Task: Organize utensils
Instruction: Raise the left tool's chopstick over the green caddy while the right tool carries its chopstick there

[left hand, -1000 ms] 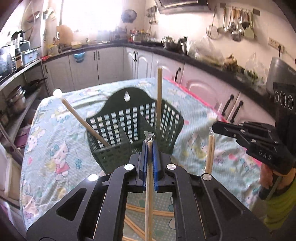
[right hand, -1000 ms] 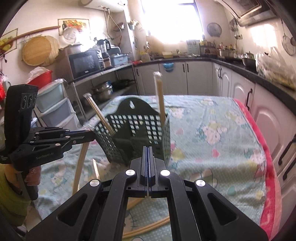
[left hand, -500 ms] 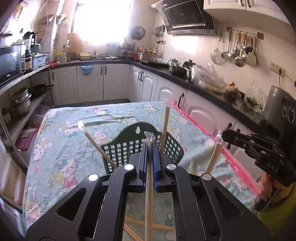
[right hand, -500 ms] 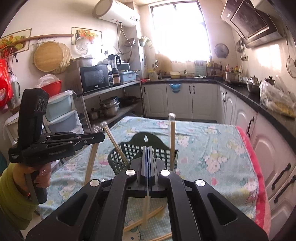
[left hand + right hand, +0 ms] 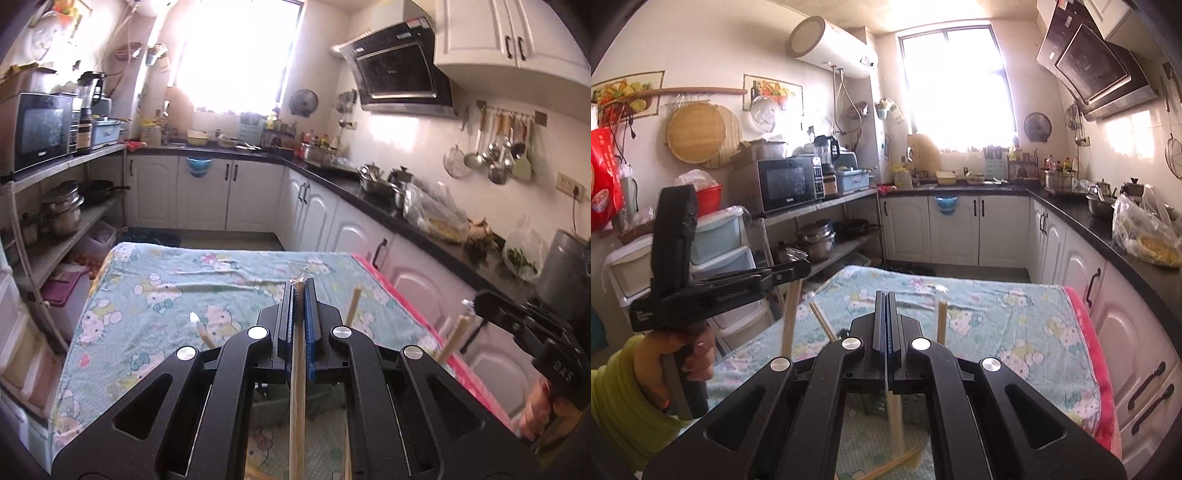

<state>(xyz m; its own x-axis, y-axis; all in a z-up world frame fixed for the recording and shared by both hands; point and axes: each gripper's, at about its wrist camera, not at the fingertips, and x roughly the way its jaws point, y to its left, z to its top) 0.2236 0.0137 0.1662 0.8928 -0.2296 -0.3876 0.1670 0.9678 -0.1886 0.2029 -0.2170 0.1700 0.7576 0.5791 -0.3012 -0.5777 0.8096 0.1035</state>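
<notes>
My left gripper (image 5: 298, 286) is shut on a wooden chopstick (image 5: 297, 406) with a plastic-wrapped tip, which runs down between its jaws. From the right wrist view the left gripper (image 5: 803, 267) hangs at the left with that chopstick (image 5: 788, 321) below it. My right gripper (image 5: 885, 295) is shut on another chopstick (image 5: 895, 417), also seen from the left wrist view (image 5: 454, 339) under the right gripper (image 5: 480, 301). The green basket (image 5: 871, 406) is mostly hidden under the gripper body. Two chopsticks (image 5: 941, 317) (image 5: 822, 321) stand in it.
The table (image 5: 166, 295) wears a teal cartoon cloth with a pink edge (image 5: 1082, 325). Loose chopsticks (image 5: 886, 469) lie on it near me. White cabinets (image 5: 321, 221) and a dark counter run along the right. Shelves with pots (image 5: 62, 214) stand at the left.
Both grippers have risen with their chopsticks and tipped upward. The basket has sunk out of sight below them, so only the tops of its two chopsticks show.
</notes>
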